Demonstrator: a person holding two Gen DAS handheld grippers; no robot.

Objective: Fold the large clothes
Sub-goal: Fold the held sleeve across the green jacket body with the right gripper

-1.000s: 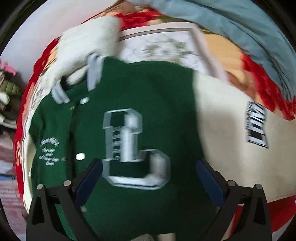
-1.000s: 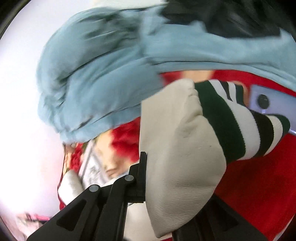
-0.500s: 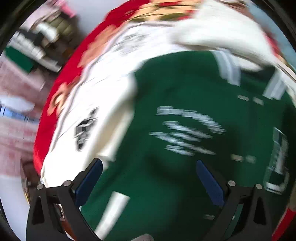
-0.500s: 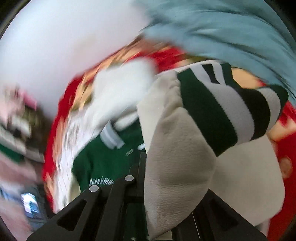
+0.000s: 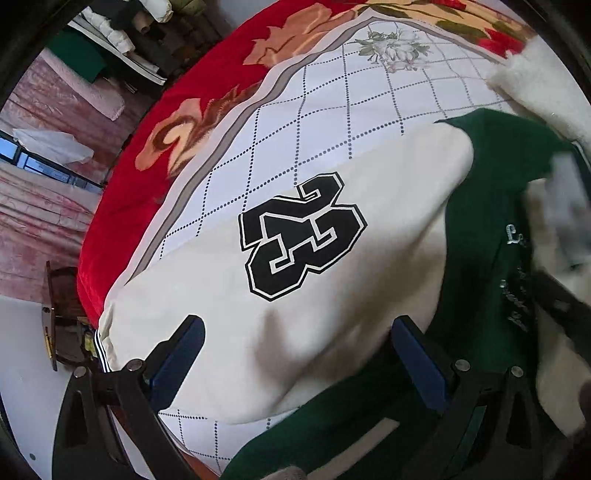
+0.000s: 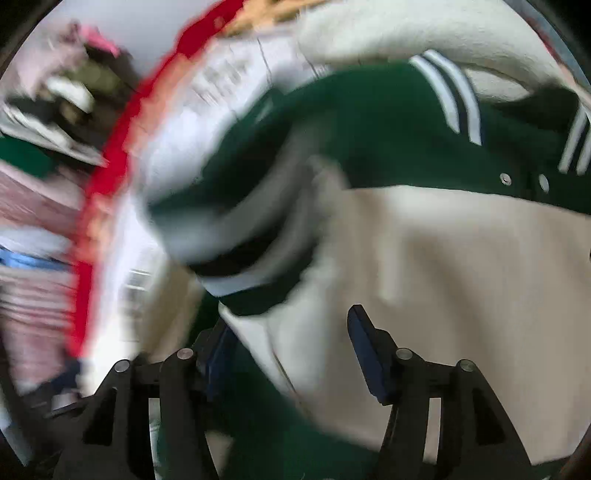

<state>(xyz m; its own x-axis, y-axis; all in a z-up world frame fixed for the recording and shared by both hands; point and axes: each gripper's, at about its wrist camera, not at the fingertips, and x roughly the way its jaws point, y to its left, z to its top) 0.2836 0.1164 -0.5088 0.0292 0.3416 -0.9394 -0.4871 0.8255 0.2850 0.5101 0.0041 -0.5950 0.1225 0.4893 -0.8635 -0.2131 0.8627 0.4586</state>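
Observation:
A green varsity jacket [image 5: 484, 206] with cream sleeves lies on the bed. Its cream left sleeve [image 5: 295, 302] with a black number patch [image 5: 301, 236] lies flat under my left gripper [image 5: 295, 365], which is open and empty above it. In the right wrist view my right gripper [image 6: 291, 354] is open; the other cream sleeve [image 6: 424, 280] with its striped cuff [image 6: 236, 258] lies over the green body [image 6: 369, 122], blurred by motion. The sleeve cloth sits between the right fingers, not pinched.
The bed has a white checked sheet [image 5: 332, 99] and a red flowered blanket [image 5: 177, 107]. A white fluffy garment [image 5: 539, 85] lies at the far right. A wooden stand [image 5: 59, 314] and stacked clothes [image 5: 122, 33] are beyond the bed's left edge.
The right gripper carried the cream sleeve across over the jacket body and opened, letting it go. The left gripper swung from the jacket front to the left sleeve, staying open.

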